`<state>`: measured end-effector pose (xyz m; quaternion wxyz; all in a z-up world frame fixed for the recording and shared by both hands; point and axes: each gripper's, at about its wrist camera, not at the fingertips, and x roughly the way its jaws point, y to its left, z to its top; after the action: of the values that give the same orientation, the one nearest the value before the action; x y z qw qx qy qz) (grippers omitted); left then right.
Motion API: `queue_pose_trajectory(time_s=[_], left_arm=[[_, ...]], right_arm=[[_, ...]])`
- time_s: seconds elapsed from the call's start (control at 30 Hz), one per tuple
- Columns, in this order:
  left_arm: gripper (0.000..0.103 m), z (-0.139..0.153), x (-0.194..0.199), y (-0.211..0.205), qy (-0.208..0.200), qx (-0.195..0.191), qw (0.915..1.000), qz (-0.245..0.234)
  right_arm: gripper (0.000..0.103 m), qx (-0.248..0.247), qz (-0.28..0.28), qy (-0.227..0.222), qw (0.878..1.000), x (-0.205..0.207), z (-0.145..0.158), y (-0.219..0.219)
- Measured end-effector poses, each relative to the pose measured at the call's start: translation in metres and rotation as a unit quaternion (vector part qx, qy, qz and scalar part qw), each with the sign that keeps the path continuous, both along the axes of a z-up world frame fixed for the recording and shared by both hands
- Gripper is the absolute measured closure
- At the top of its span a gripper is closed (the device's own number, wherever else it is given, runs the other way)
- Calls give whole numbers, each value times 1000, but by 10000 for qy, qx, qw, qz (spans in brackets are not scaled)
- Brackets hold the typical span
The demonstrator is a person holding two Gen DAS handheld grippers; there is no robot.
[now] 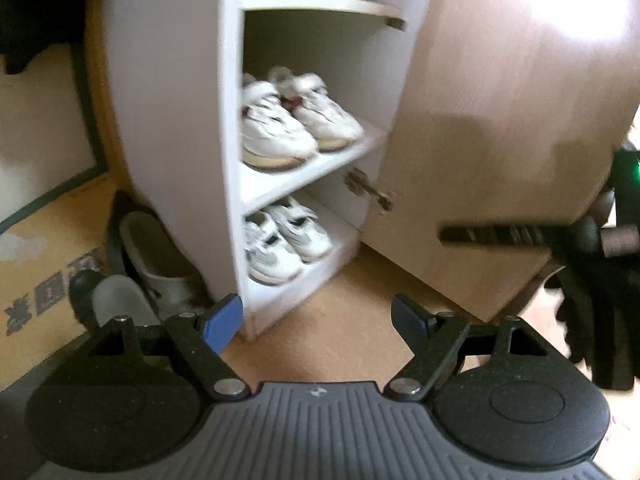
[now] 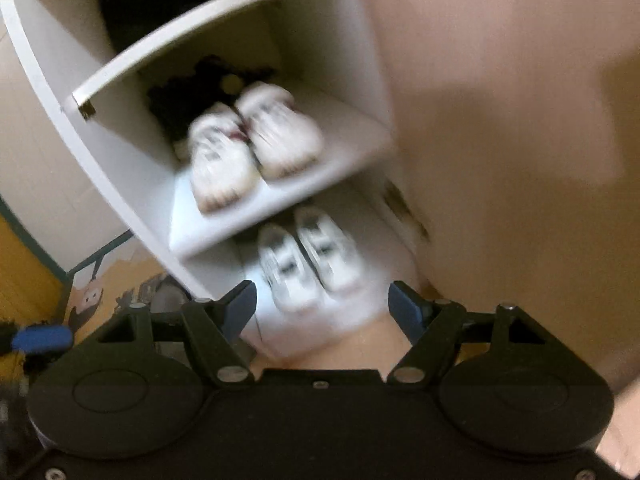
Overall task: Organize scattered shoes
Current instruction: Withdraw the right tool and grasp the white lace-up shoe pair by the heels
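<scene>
1. Sat at far left: a printed brown cardboard box (image 1: 44,272), close against the tan floor (image 1: 340,332) gap.
2. Lay loose in that gap, just beside the white shelved cabinet (image 1: 168,120): a pair of grey-white open-backed slippers (image 1: 160,264), judged the shoes left to tidy.
3. Hovered low before the cabinet's front corner: the left gripper (image 1: 318,320), jaws spread wide, nothing between them.
4. Best reached by swinging left round that corner and closing across one slipper's upper; tight room there between box and cabinet side.
5. Shelved toes-out: white sneakers with dark red trim (image 1: 288,120) on the middle shelf, white sneakers with grey trim (image 1: 280,244) on the bottom one.
6. Stood open at right: a pale wooden cabinet door (image 1: 500,100), its lower edge and metal hinge (image 1: 368,192) to be cleared.
7. Faced the shelves: the right gripper (image 2: 322,304), jaws wide, empty; view blurred.
</scene>
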<state>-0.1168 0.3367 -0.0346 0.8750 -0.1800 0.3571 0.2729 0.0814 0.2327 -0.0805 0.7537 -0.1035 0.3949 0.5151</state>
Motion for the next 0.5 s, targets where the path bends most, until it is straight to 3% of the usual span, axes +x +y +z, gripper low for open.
queue_pose_trajectory(time_s=[0.1,0.2,0.3,0.4,0.5], left_arm=[[21,-2,8,-12,91,-13,9996,-275],[21,2,12,-24,20,82,9991,-409],[21,3,16,-30,32,103,9990,-429],[21,1,22,-36,76,93,9988,-475],[21,0,28,-40,106,110,9984,-547]], right_arm=[[28,-243,-796,366,9959,-1,-28,-58],[28,-453,-1719,846,9804,-6,-62,-110],[28,-715,-2533,1432,9541,-13,-103,-154],[28,-1026,-3155,1732,9273,-17,-142,-180],[28,-1120,-3389,1775,9171,-16,-157,-189]])
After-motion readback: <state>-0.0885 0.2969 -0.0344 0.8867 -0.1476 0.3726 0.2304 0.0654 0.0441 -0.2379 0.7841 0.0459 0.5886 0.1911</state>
